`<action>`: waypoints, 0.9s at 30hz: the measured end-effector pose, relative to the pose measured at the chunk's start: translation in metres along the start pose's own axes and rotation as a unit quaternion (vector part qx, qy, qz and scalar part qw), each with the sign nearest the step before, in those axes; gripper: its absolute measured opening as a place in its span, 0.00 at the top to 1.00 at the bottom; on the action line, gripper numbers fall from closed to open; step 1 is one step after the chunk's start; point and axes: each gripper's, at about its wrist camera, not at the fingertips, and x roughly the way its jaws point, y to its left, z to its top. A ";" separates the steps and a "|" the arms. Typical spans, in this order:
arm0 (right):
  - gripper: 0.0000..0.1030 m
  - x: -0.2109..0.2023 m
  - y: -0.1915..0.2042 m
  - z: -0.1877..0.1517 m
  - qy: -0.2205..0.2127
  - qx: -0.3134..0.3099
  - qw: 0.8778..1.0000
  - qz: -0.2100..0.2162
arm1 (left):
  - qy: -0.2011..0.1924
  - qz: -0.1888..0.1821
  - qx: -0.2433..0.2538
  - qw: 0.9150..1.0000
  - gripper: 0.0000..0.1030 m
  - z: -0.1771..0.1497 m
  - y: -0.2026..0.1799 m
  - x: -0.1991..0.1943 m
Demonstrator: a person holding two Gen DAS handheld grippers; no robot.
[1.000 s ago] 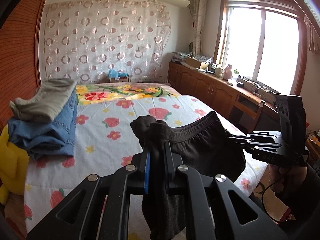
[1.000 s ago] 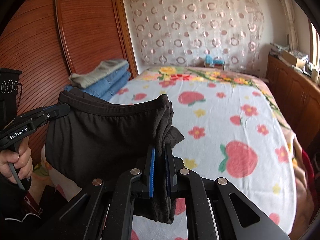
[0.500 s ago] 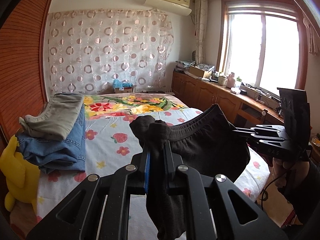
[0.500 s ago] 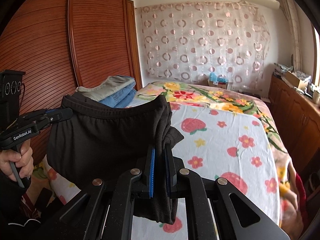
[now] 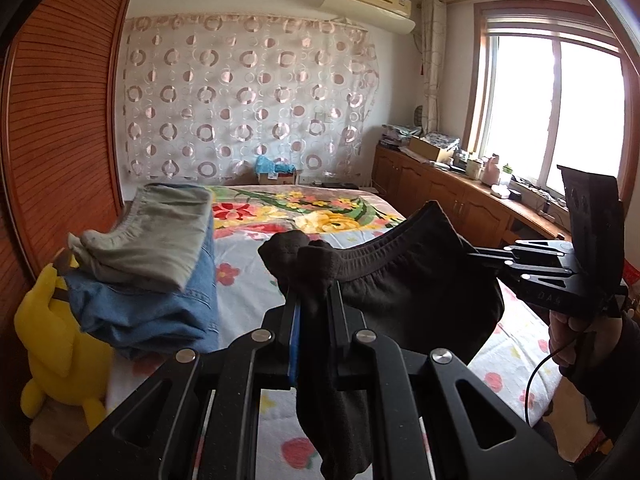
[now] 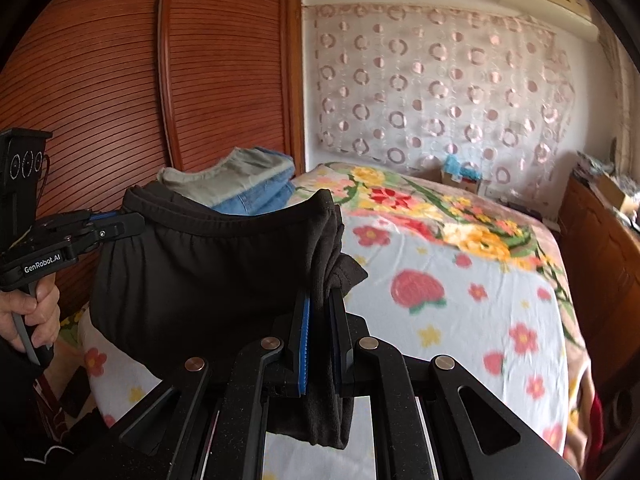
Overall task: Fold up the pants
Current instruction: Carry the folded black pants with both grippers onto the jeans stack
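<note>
The black pants [image 5: 412, 292] hang in the air above the bed, stretched by the waistband between both grippers. My left gripper [image 5: 316, 292] is shut on one bunched end of the waistband. It also shows at the left of the right wrist view [image 6: 132, 220]. My right gripper [image 6: 320, 300] is shut on the other end of the pants [image 6: 200, 280]. It also shows at the right of the left wrist view [image 5: 476, 254]. The legs hang down out of sight.
A bed with a flowered sheet [image 6: 460, 292] lies below. A stack of folded grey and blue pants [image 5: 156, 272] sits at its left by the wooden wardrobe [image 6: 120, 100]. A yellow plush toy [image 5: 56, 344] lies beside it. Wooden cabinets [image 5: 452, 196] stand under the window.
Both grippers have risen with the black pants and tilted upward, so more of the curtain wall and ceiling shows. Both holds stay the same.
</note>
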 end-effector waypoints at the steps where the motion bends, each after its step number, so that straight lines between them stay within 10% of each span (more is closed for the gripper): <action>1: 0.92 0.004 -0.002 0.006 -0.002 -0.004 1.000 0.001 | -0.001 0.002 -0.002 1.000 0.89 0.003 0.003 0.000; 27: 0.92 0.164 -0.008 0.147 -0.043 -0.123 0.991 0.045 | -0.048 0.095 -0.036 0.994 0.89 0.071 0.110 0.023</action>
